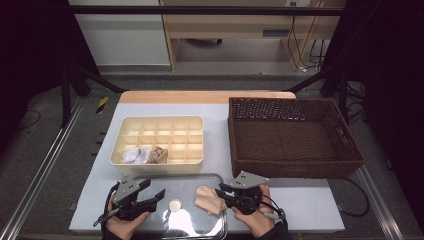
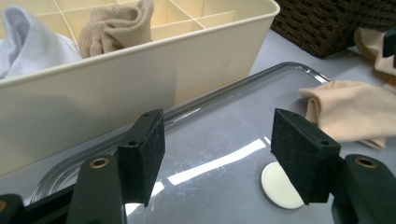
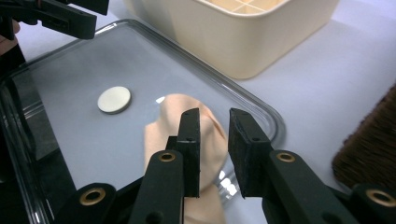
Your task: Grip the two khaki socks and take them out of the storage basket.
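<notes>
high view: left gripper (image 1: 156, 191) and right gripper (image 1: 220, 192) over the clear tray (image 1: 212, 175), just nearer than the cream organizer (image 1: 156, 165); peach sock (image 1: 206, 199) on the tray | left gripper view: jaws wide apart, empty | right gripper view: jaws narrowly parted over the sock, not pinching | step: picking up the sock; next: close, lift to an empty compartment

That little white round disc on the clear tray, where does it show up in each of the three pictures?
High view: the white disc lies at bottom centre on the clear tray, between the two hands.
Left gripper view: the disc is at lower right, partly behind the right-hand pad.
Right gripper view: the disc is at left of centre.
Shared landmark: the peach sock on the same tray.
</notes>
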A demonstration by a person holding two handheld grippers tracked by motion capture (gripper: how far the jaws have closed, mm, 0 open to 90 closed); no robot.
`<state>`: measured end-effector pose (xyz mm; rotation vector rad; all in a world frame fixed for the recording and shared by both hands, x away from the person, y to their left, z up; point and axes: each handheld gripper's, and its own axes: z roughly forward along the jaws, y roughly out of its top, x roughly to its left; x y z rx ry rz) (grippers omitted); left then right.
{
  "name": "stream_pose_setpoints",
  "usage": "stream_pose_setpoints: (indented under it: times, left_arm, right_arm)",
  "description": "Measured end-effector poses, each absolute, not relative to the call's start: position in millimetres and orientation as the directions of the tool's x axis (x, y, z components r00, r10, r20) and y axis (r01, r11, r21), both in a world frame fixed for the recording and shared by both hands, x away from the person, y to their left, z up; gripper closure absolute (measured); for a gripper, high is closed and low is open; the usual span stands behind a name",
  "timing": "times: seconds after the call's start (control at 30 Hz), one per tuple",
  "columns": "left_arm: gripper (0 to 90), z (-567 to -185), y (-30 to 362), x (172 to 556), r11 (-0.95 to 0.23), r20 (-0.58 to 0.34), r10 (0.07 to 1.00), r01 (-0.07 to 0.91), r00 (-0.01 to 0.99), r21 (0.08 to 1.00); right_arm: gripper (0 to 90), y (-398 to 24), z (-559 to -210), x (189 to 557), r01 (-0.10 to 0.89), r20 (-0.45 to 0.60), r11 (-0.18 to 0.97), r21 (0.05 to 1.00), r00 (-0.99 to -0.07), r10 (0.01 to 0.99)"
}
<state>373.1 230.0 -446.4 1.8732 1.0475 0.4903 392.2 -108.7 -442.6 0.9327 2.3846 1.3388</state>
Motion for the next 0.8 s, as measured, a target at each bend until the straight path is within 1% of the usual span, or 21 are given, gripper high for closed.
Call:
stream_pose_setpoints:
  times: [0.2,0.33,0.37,0.5,0.53,0.63,0.8]
  left_arm:
    - [34.8,-440.5,214.6,368.4,-0.222,-0.075,0.828,0.448,0.556,0.866]
    - [34.9,-449.1,206.3,364.3,-0.238,-0.068,0.822,0.449,0.566,0.861]
    - [34.9,-451.5,205.8,363.9,-0.235,-0.074,0.821,0.453,0.567,0.860]
    - [35.3,-454.9,206.1,363.2,-0.229,-0.082,0.811,0.443,0.579,0.867]
    - [35.8,-455.6,206.7,362.8,-0.231,-0.077,0.808,0.435,0.584,0.870]
    - [36.4,-459.7,206.9,362.5,-0.248,-0.062,0.803,0.427,0.593,0.870]
    - [36.2,-464.2,207.0,363.4,-0.256,-0.065,0.798,0.435,0.599,0.863]
  right_arm:
    - [74.6,-91.2,-445.2,393.0,0.417,0.104,0.398,0.817,-0.786,0.609]
    - [74.6,-78.5,-455.9,394.9,0.427,0.098,0.440,0.790,-0.796,0.597]
    - [75.2,-76.8,-457.6,395.4,0.426,0.095,0.447,0.787,-0.798,0.595]
    - [86.6,-74.7,-459.9,396.5,0.438,0.094,0.466,0.768,-0.798,0.595]
    - [87.7,-74.7,-460.4,396.9,0.441,0.093,0.471,0.764,-0.798,0.596]
    - [88.6,-75.8,-460.2,397.3,0.450,0.091,0.481,0.752,-0.794,0.601]
    - [88.7,-81.8,-452.1,395.8,0.452,0.128,0.426,0.784,-0.788,0.602]
